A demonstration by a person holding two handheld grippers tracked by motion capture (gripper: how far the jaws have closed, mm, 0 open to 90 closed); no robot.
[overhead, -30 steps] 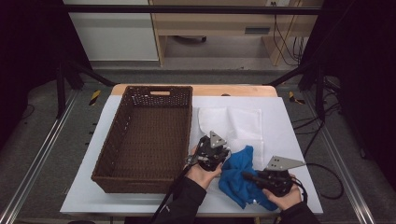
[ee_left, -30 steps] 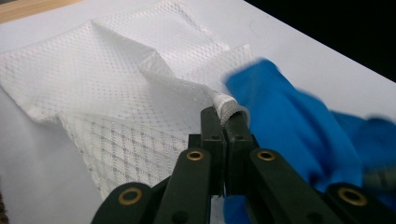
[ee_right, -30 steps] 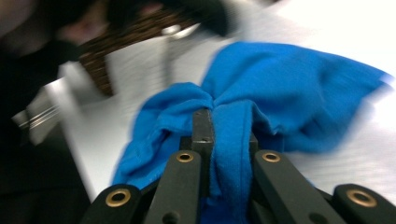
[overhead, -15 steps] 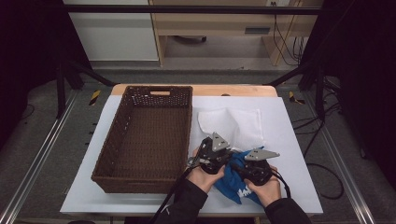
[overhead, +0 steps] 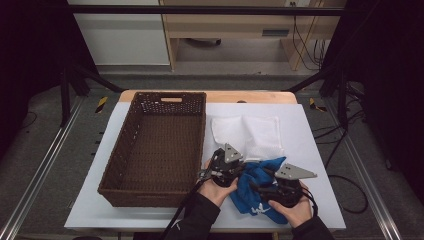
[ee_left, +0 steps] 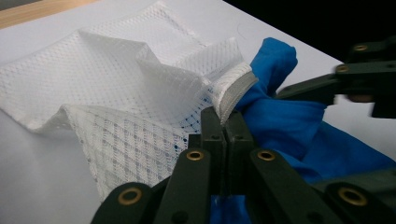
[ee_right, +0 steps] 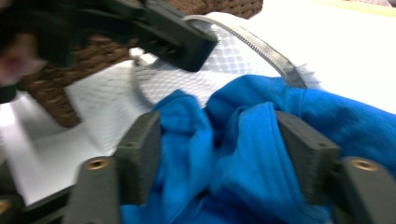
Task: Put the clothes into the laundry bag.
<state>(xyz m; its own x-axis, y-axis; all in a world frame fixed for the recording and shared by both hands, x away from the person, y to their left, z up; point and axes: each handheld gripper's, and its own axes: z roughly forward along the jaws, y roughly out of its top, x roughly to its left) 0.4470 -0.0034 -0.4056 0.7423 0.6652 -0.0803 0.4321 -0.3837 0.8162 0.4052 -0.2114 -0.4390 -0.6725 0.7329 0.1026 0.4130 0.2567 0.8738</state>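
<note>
Blue cloth (overhead: pixel 260 192) lies bunched at lower centre-right of the high view on the white counter (overhead: pixel 320 165), just below the white mesh bag (overhead: pixel 247 134) and touching its near edge. Left gripper (overhead: pixel 216 165), lower centre, is clamped on the bag's grey-banded rim; in the left gripper view the jaws stand pressed together with the rim (ee_left: pixel 233 93) pinched at their tips, mesh (ee_left: pixel 116 102) spreading upper left, cloth (ee_left: pixel 299 121) to the right. Right gripper (overhead: pixel 262 186), lower right, has just been opening its jaws; in the right gripper view they stand apart with folds of the cloth (ee_right: pixel 243 154) bulging between them, pads (ee_right: pixel 140 149) beside the fabric, not squeezing it. Brown basket (overhead: pixel 130 165) sits left of centre, just beside the left gripper.
</note>
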